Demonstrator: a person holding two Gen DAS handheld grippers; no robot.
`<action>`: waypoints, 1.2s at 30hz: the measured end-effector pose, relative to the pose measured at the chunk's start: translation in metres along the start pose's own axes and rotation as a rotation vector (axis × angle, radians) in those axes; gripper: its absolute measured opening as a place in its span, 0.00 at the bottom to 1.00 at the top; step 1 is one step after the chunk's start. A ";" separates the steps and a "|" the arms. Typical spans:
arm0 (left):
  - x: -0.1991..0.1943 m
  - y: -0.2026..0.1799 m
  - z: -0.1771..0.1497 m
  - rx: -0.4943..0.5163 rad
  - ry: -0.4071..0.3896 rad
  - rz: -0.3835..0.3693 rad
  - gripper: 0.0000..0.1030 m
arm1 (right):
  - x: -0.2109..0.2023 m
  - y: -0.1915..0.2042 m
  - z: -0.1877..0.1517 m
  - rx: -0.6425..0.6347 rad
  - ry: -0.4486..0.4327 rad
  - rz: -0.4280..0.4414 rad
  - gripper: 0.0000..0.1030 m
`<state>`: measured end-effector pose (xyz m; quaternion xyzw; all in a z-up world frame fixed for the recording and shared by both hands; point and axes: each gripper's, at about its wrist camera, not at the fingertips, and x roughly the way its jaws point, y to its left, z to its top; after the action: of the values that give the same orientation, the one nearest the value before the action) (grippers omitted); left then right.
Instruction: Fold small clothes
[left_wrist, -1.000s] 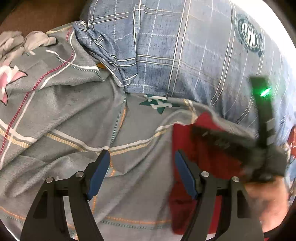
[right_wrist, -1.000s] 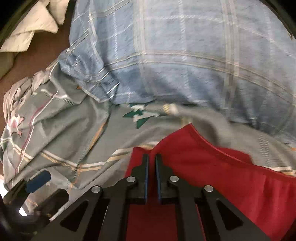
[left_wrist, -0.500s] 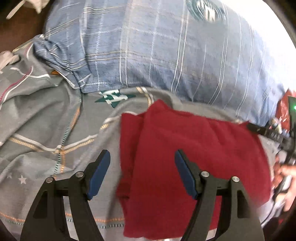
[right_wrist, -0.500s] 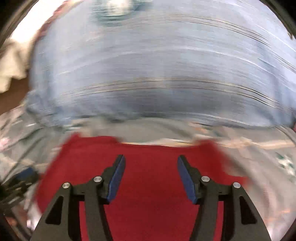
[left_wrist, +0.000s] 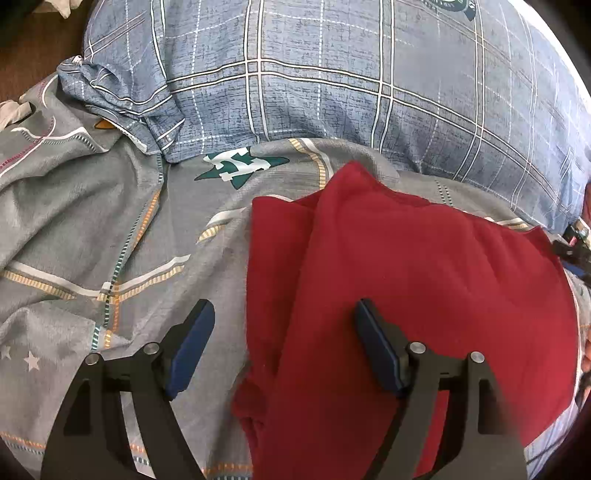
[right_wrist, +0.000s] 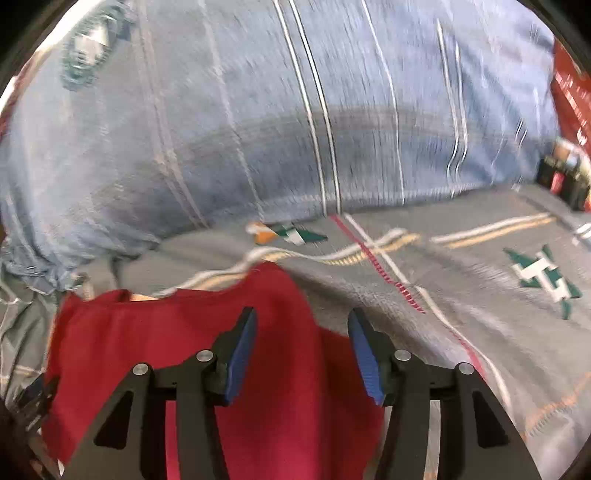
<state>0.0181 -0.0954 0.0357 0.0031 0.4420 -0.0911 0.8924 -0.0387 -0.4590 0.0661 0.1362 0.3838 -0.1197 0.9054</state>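
Note:
A dark red garment (left_wrist: 424, 277) lies spread on the grey patterned bedsheet (left_wrist: 92, 221), with a lengthwise fold along its left side. My left gripper (left_wrist: 284, 310) hovers over that left edge, its jaws opening and nothing pinched between the blue pads. In the right wrist view the red garment (right_wrist: 184, 332) fills the lower left. My right gripper (right_wrist: 303, 315) hangs above its right edge, jaws apart and closing a little, with the pads clear of the cloth.
A large blue plaid pillow (left_wrist: 332, 92) lies just behind the garment and spans the back of the bed (right_wrist: 258, 110). Grey sheet (right_wrist: 480, 295) stretches to the right. Small dark items (right_wrist: 561, 177) and something red (right_wrist: 572, 92) sit at the far right.
The right gripper was shut on the red garment; it has since let go, opened and swung right. The garment now lies spread wide. The left gripper has shifted over its left edge.

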 end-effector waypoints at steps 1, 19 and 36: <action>0.000 0.000 0.000 0.003 0.000 0.002 0.76 | -0.013 0.004 -0.003 -0.012 -0.019 0.017 0.51; -0.001 0.005 -0.007 -0.036 -0.005 0.001 0.83 | -0.039 0.030 -0.069 -0.221 0.062 0.025 0.51; -0.008 0.043 -0.021 -0.278 0.122 -0.192 0.91 | -0.062 0.053 -0.061 -0.199 0.088 0.095 0.70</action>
<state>0.0042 -0.0504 0.0261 -0.1569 0.5021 -0.1137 0.8428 -0.1043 -0.3821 0.0790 0.0690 0.4262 -0.0319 0.9014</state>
